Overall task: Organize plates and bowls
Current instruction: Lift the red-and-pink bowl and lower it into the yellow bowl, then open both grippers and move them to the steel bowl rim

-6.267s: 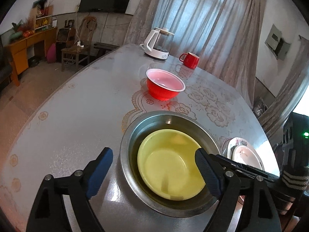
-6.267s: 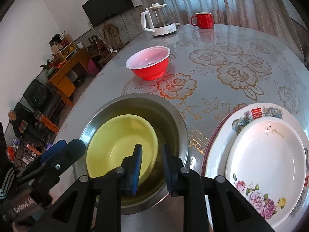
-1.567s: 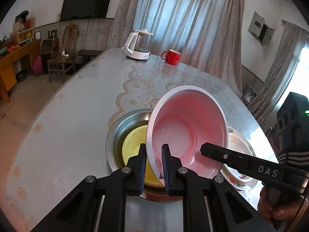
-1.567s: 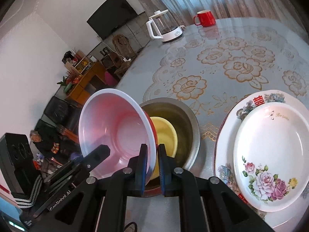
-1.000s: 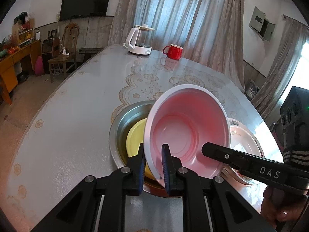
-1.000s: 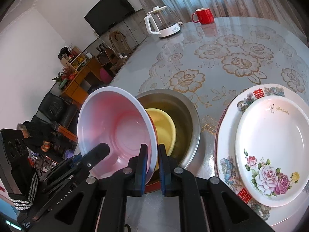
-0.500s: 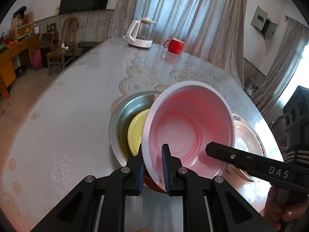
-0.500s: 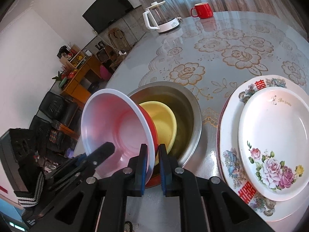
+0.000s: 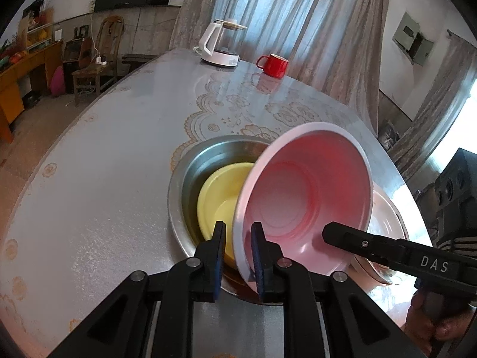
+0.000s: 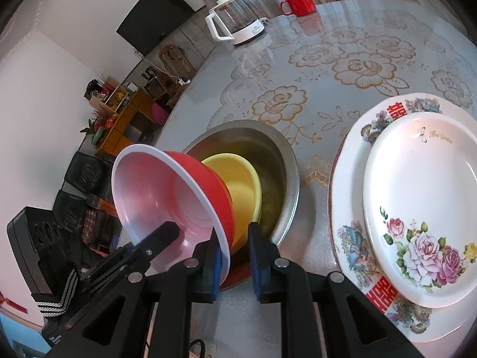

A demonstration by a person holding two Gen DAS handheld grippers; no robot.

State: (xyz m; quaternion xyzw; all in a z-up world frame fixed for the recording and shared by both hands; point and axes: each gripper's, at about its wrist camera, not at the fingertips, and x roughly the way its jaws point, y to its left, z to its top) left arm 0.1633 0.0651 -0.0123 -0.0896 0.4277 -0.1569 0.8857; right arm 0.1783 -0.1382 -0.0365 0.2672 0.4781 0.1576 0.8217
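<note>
The left tongs stand a little apart with the near rim of the red bowl between the blue pads; the jaws have just been opening, and the pads no longer look pressed on the rim. The right tongs straddle the same bowl's rim at another spot, and they too have just been opening, with a clear gap beside the right-hand pad. The red bowl (pale pink inside, white-rimmed) tilts steeply on its side, its base down in the steel basin against the yellow bowl, which lies nested in that basin near the tabletop's near edge. That makes three bowl-shaped vessels: one red, one yellow, one steel. Just beside the basin, toward the near right edge of the tabletop, two plates are stacked: a smaller white plate with roses on a larger plate with red characters. At the far edge stand one kettle and one red mug, well apart from the stacks.
</note>
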